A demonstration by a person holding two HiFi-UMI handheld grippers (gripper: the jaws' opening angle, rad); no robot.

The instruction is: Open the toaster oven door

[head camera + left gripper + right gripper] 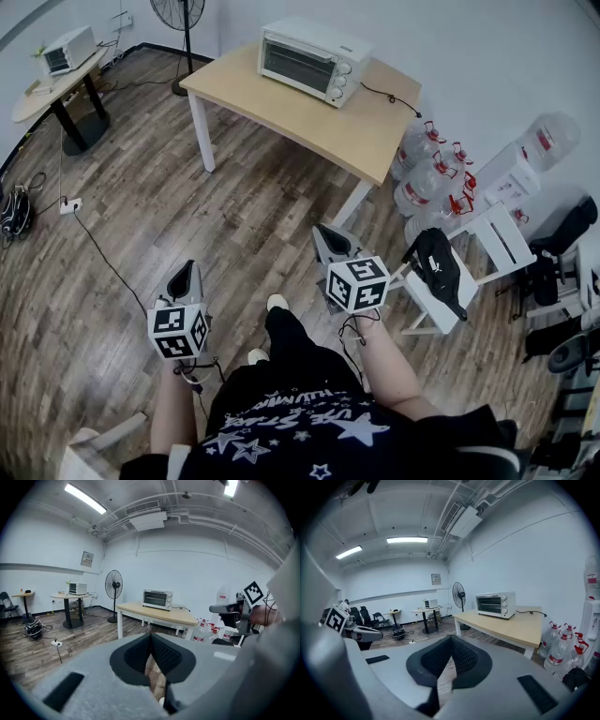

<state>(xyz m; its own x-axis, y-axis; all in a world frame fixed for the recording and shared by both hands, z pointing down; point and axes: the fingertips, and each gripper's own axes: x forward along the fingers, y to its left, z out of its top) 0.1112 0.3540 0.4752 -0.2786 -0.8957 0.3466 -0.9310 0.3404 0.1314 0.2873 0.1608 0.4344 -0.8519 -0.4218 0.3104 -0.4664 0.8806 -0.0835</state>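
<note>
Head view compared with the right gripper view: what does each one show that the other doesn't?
Only the head view shows the person's starred shirt and forearms. Only the right gripper view shows ceiling lights and black chairs by the far wall. Both show the toaster oven, door closed, on the wooden table, the fan and water bottles.

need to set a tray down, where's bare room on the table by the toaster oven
The table is bare between the toaster oven and its near edge. Crowded: water bottles packed on the floor beside its right end.
</note>
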